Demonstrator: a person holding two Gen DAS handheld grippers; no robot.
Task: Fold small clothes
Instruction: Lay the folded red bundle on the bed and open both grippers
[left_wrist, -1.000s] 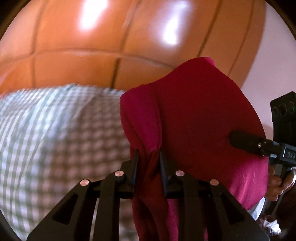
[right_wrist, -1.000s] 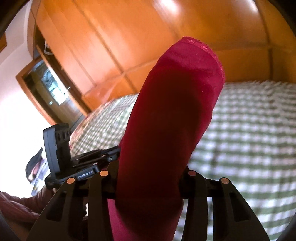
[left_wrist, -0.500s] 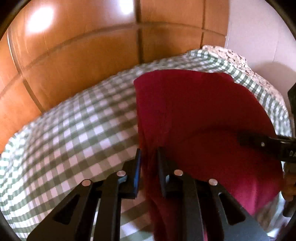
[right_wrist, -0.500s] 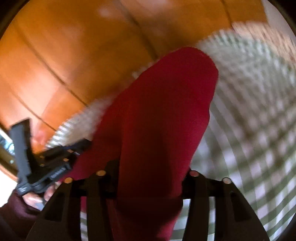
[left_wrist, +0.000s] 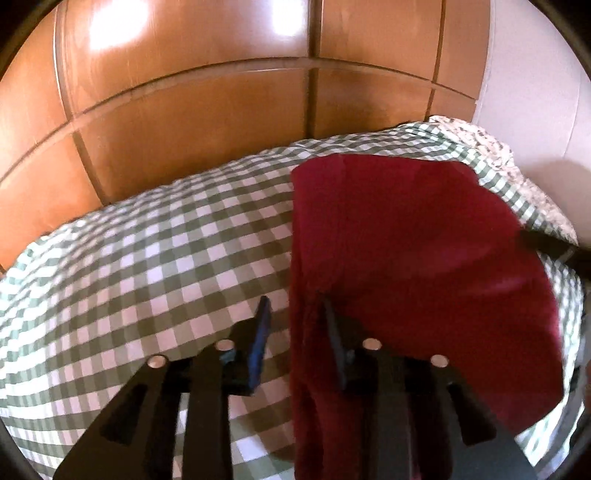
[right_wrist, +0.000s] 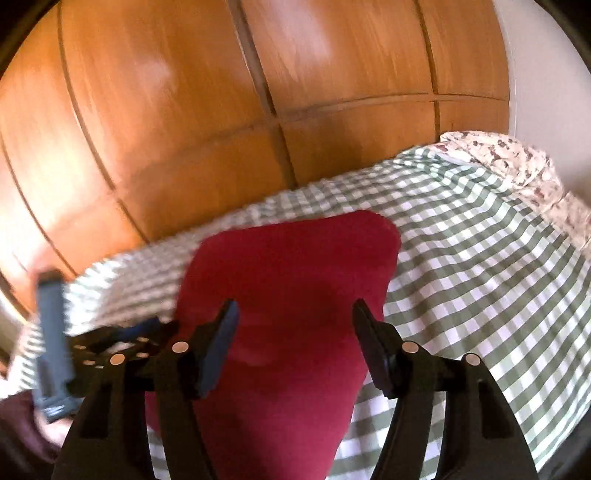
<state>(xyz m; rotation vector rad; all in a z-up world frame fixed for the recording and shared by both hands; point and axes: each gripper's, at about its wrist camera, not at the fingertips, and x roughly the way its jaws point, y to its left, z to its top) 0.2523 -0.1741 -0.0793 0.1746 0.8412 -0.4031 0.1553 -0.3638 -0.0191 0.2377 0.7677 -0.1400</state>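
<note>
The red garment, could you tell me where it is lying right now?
The red garment lies on the green checked bedspread, right of centre in the left wrist view, near the floral pillow and before the wooden wardrobe.

the left hand-held gripper (left_wrist: 295, 321) tilts downward, its jaws having just been opening; the red garment (left_wrist: 406, 258) lies against the right finger only, clear of the left. the right hand-held gripper (right_wrist: 293, 325) also tilts downward, its jaws having just been opening, standing wide with the cloth between them unpressed.
</note>
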